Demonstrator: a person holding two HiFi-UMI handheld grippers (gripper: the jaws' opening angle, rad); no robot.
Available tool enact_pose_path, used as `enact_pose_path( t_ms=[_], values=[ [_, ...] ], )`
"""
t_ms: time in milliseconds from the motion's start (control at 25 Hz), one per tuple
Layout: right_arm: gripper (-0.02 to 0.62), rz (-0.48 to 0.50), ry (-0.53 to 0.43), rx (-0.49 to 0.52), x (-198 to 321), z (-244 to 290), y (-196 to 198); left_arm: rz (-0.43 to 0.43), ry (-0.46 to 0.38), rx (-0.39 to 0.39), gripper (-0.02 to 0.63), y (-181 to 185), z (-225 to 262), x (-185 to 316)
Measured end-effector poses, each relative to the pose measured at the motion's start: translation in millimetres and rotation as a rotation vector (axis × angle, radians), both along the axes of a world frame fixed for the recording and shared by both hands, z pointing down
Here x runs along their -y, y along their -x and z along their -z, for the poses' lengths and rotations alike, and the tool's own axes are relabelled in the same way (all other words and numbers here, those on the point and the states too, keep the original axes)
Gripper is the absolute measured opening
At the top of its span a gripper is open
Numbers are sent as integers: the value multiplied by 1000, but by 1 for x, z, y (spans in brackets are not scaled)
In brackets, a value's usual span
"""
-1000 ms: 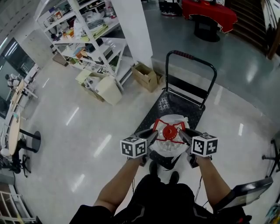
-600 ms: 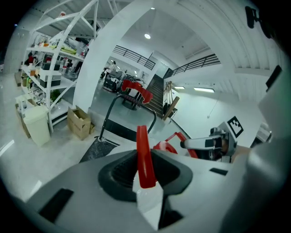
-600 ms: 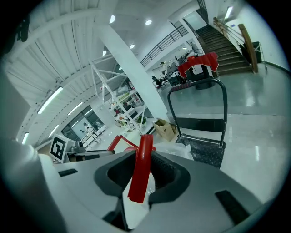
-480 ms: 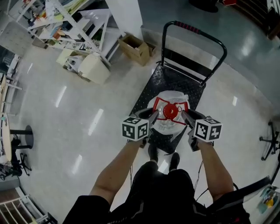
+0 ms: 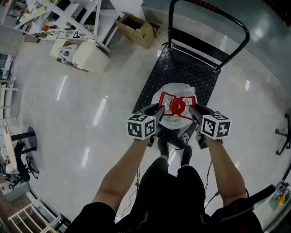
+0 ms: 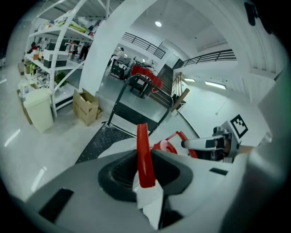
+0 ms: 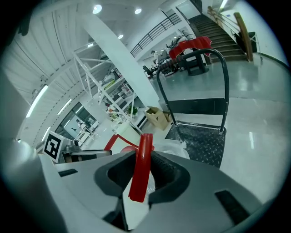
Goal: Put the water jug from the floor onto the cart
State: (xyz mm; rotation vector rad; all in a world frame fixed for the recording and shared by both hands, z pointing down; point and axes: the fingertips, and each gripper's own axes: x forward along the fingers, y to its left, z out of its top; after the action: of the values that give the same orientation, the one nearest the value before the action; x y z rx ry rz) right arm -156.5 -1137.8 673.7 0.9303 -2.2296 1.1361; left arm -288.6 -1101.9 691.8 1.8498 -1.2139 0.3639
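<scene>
Left gripper (image 5: 159, 111) and right gripper (image 5: 192, 111) each clamp a red plastic handle strap (image 6: 144, 159) of the white-wrapped, red-capped water jug (image 5: 173, 122), which hangs between them. The jug is over the near end of the black diamond-plate cart (image 5: 182, 68), with its push bar (image 5: 169, 25) beyond.

I read bright, even overhead light: ceiling lamps (image 7: 96, 9) flare in the right gripper view, white glare streaks the glossy floor (image 5: 97, 116), both gripper views bend hard into dark corners, and their near foreground goes soft.
</scene>
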Motion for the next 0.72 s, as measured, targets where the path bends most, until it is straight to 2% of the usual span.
enact_pose_path(
  t_ms=[280,480,600,720],
  values=[
    [100,-25,74,-18,-7,-46,0,-5,75,7,83,1,-43,-7],
    [100,-43,82,3,-6,-56,-2,24,57,5,83,9,-52,-5],
    [100,-39,89,-29,-6,-64,-9,8,65,25,83,10,-62,-10],
    [100,-25,93,-92,-12,-72,-14,17,62,0,83,10,-62,-17]
  ],
)
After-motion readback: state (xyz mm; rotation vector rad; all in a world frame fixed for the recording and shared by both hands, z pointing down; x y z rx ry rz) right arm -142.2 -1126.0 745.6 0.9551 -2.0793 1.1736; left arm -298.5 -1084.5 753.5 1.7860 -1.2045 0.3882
